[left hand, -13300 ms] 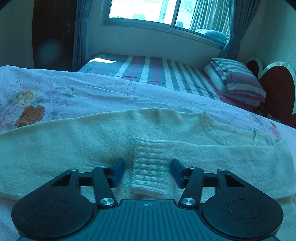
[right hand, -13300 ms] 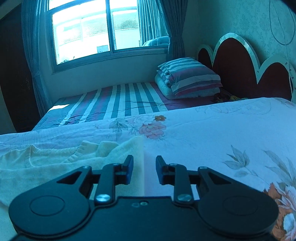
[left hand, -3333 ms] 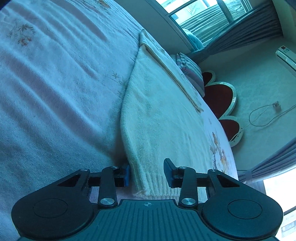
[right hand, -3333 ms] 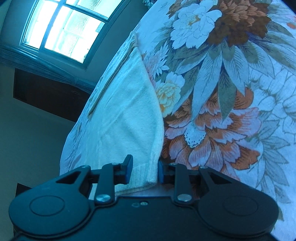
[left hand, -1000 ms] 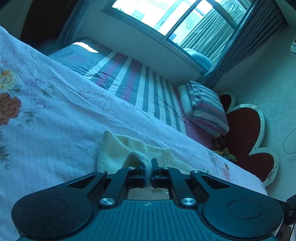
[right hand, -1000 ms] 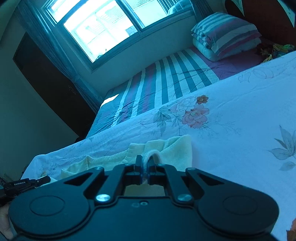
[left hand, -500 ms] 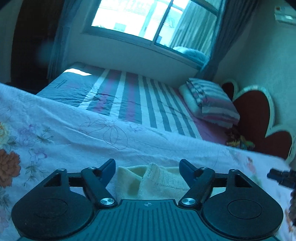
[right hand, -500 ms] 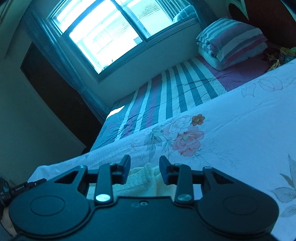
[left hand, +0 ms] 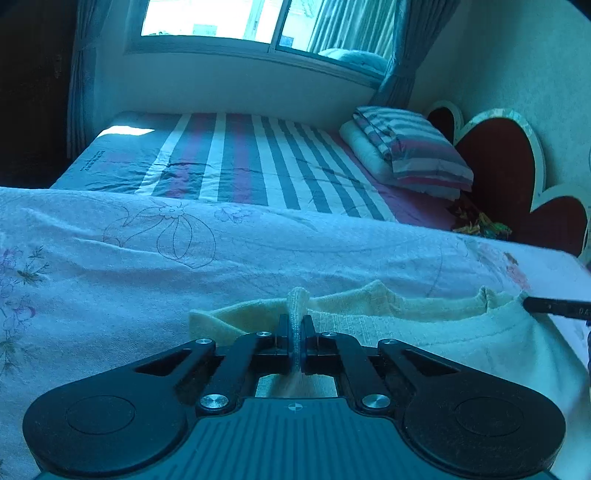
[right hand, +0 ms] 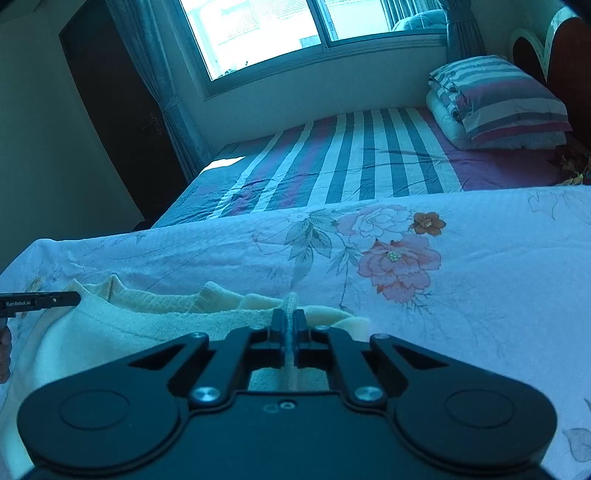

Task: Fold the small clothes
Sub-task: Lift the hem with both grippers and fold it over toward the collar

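A cream knit sweater (left hand: pixel 436 328) lies folded on the floral bedsheet (left hand: pixel 147 266); it also shows in the right wrist view (right hand: pixel 122 325). My left gripper (left hand: pixel 295 328) is shut on a pinched ridge of the sweater's left edge. My right gripper (right hand: pixel 289 325) is shut on a pinched ridge of the sweater's right edge. The tip of the right gripper shows at the right edge of the left wrist view (left hand: pixel 554 308). The tip of the left gripper shows at the left edge of the right wrist view (right hand: pixel 40 300).
A second bed with a striped sheet (left hand: pixel 240 155) stands behind, under a window (left hand: pixel 221 18). A folded striped quilt and pillow (left hand: pixel 410 151) lie at its head by a red scalloped headboard (left hand: pixel 517 166). A dark door (right hand: pixel 122 110) is at the left.
Half a second ago both grippers were open over the sweater's edges. Both have now shut on the knit fabric, each pinching up a ridge.
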`<state>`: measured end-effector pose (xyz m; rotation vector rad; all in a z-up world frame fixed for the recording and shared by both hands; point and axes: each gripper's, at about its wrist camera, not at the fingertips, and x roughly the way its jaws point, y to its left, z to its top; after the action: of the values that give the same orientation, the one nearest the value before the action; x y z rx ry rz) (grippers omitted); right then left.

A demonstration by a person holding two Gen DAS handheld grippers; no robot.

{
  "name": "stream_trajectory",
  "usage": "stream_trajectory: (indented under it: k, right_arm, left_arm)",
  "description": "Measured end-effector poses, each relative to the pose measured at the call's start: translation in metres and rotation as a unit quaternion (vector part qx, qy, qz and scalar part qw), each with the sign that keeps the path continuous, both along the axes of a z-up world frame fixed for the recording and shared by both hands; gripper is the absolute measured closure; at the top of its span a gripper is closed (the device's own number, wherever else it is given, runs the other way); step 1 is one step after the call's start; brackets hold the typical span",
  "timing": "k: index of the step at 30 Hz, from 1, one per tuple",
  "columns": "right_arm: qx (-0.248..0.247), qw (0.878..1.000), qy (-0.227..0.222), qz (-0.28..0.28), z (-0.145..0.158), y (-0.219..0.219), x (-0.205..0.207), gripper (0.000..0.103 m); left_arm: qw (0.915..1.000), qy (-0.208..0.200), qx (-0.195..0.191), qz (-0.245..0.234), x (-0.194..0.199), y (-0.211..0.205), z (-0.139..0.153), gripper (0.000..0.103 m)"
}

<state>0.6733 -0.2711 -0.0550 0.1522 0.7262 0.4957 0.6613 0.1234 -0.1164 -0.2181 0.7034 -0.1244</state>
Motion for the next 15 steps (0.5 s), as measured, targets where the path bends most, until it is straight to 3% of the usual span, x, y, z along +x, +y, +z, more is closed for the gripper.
stream_trajectory:
  k: [7, 13, 15]
  right_arm:
    - [0.026, 0.999, -0.042, -0.019, 0.015, -0.009, 0.000, 0.099]
    - [0.003, 0.999, 0.008, -0.032, -0.014, -0.005, 0.016, 0.098]
    - [0.007, 0.999, 0.010, -0.040, -0.017, -0.006, 0.016, 0.098]
  left_arm:
    - [0.9968, -0.061, -0.037, 0.036, -0.010, 0.013, 0.003, 0.100]
    - [0.9984, -0.006, -0.026, 0.049, 0.003, 0.014, -0.024, 0.097]
    - [0.9979, -0.011, -0.025, 0.059, 0.002, 0.016, -0.024, 0.093]
